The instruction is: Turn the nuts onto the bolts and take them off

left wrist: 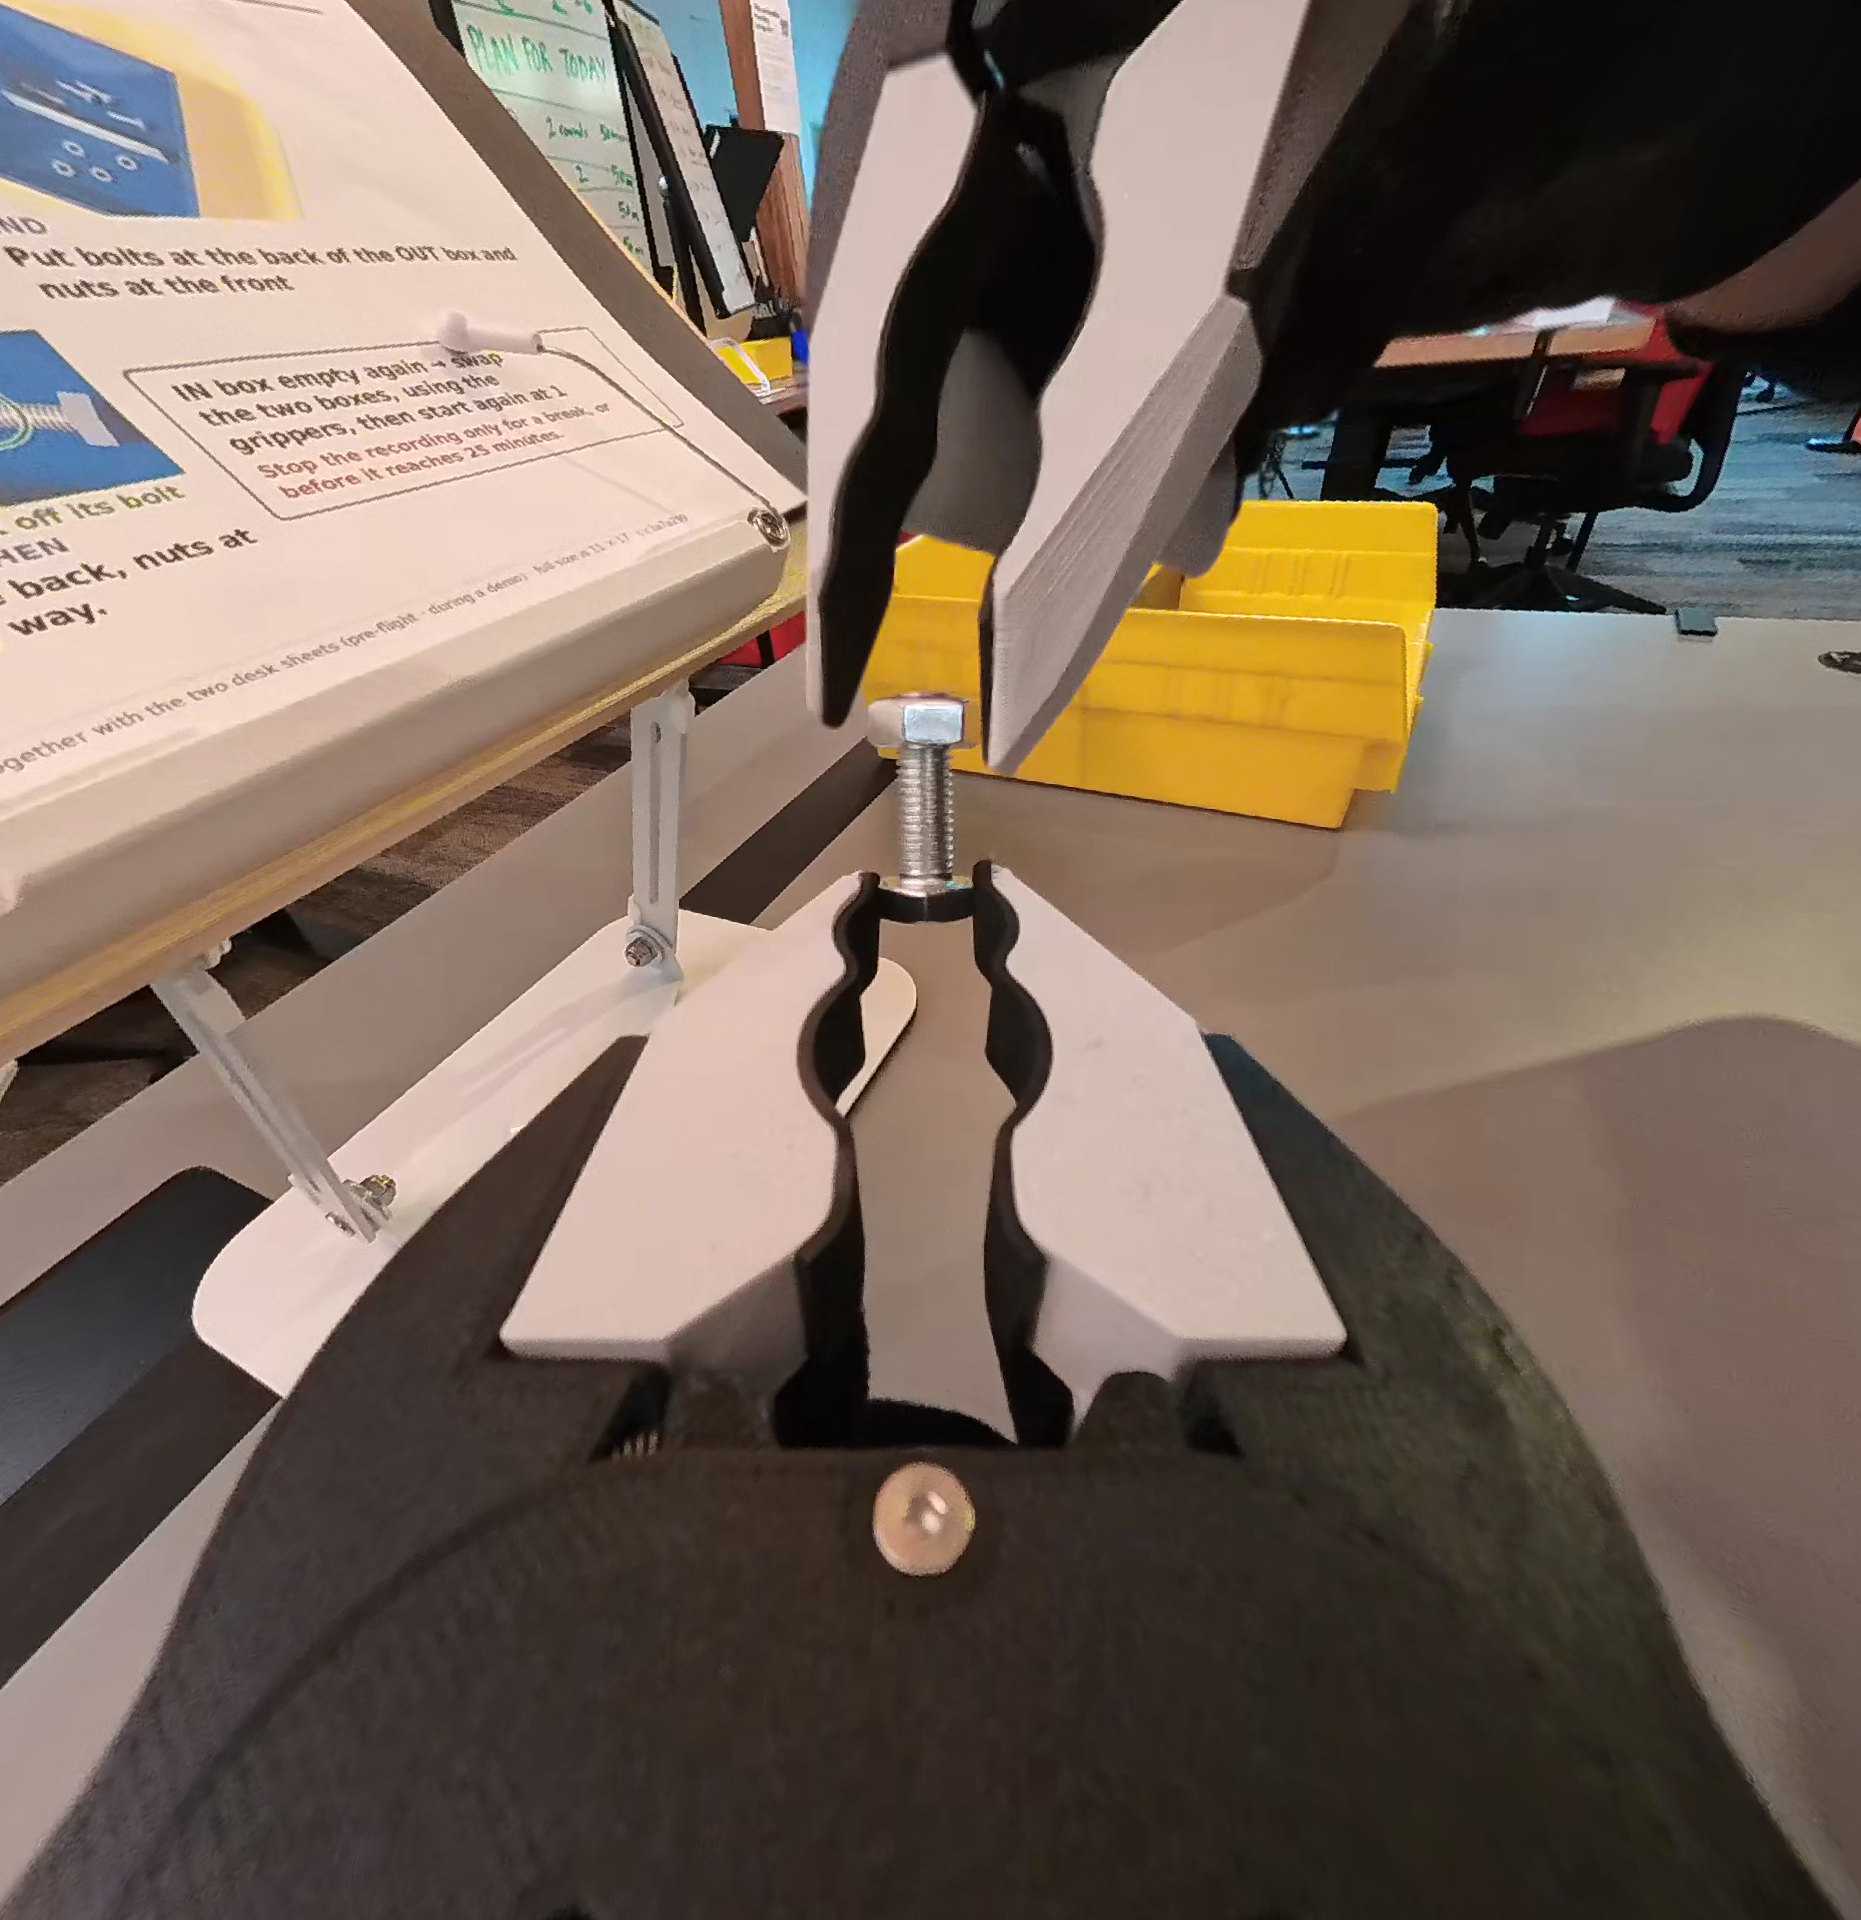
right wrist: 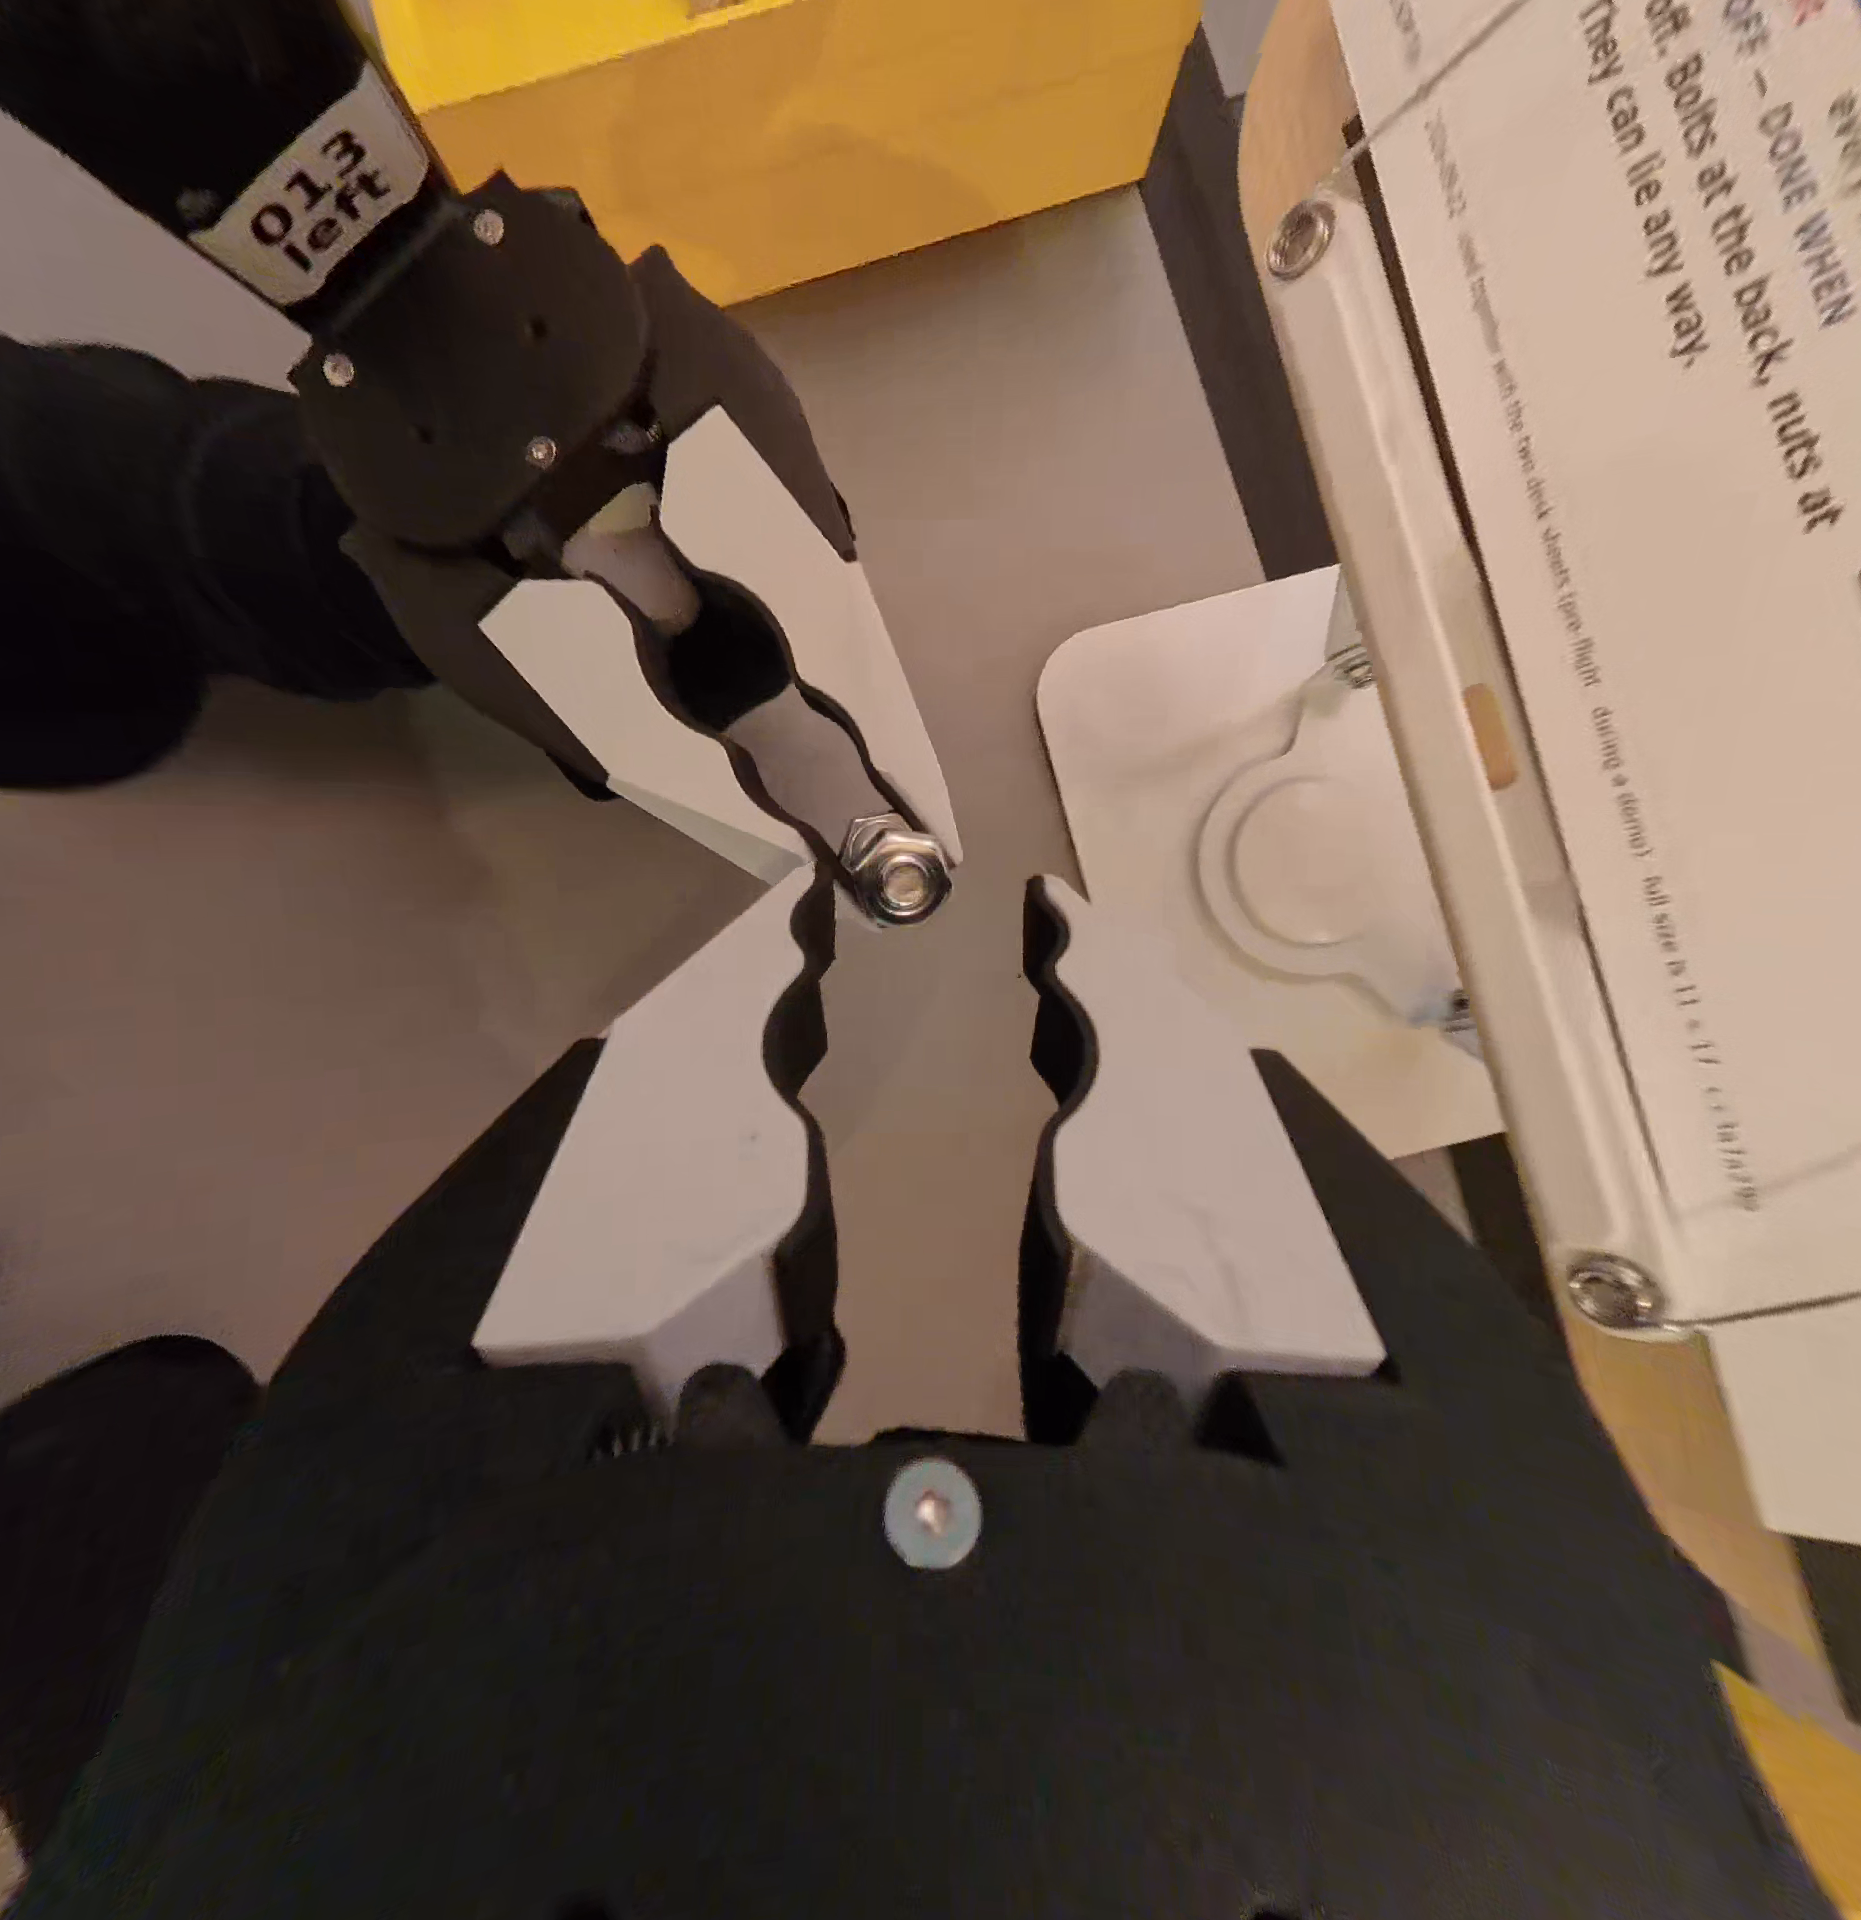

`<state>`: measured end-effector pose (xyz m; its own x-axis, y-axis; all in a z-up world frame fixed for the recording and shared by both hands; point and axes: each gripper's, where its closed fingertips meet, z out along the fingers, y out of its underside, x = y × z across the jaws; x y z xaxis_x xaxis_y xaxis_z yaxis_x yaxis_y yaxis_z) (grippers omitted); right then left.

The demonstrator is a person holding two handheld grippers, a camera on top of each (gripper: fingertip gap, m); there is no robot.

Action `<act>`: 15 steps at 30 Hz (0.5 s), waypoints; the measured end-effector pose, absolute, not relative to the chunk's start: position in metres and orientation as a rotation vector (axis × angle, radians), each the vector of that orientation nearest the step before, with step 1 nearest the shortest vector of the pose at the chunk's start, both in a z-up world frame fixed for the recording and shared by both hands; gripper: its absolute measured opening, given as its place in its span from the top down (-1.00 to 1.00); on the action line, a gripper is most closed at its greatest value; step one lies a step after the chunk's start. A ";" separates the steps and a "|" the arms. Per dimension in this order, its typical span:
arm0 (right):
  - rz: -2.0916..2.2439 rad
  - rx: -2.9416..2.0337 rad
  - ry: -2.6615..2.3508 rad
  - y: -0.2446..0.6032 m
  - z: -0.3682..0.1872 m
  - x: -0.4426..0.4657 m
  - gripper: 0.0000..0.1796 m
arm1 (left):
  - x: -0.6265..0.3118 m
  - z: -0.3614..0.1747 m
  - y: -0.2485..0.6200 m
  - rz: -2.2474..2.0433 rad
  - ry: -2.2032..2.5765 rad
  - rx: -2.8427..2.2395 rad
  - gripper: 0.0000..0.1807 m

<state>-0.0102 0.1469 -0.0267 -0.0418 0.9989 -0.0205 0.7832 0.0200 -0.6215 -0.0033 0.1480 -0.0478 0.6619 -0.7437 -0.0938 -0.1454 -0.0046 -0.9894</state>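
A silver bolt (left wrist: 922,821) stands upright above the grey table, head (left wrist: 918,722) up, with a hex nut (left wrist: 926,900) on its lower end. My left gripper (left wrist: 926,891) is shut on the nut and holds the bolt up. My right gripper (left wrist: 910,740) comes down from above, open, one fingertip on each side of the bolt head, slightly apart from it. In the right wrist view the open right gripper (right wrist: 926,888) looks down on the bolt head (right wrist: 902,888). The nut (right wrist: 864,844) sits between the tips of the left gripper (right wrist: 884,831), which reaches in from the upper left.
A yellow bin (left wrist: 1269,707) stands on the grey table (left wrist: 1528,935) just behind the bolt; it also shows in the right wrist view (right wrist: 801,156). A tilted instruction board (left wrist: 282,416) on a white stand base (left wrist: 438,1143) fills the left side. Office chairs stand far behind. The grippers are tip to tip, or close to it.
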 end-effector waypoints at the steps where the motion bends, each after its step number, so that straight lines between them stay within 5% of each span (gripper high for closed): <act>1: 0.713 -1.837 -1.857 0.147 -0.028 -0.011 0.64 | -0.003 -0.048 0.148 -0.552 0.766 -1.533 0.82; 6: 0.844 -1.873 -1.826 0.140 -0.033 -0.018 0.80 | -0.003 -0.049 0.148 -0.552 0.767 -1.535 0.82; 15: 0.624 -1.694 -2.057 0.138 -0.035 -0.018 0.80 | -0.003 -0.051 0.149 -0.551 0.771 -1.542 0.82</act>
<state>-0.0179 0.1378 -0.0346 -0.1836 0.9827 0.0249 0.8030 0.1646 -0.5728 -0.0029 0.1488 -0.0513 0.6609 -0.7447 -0.0929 -0.1531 -0.0126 -0.9881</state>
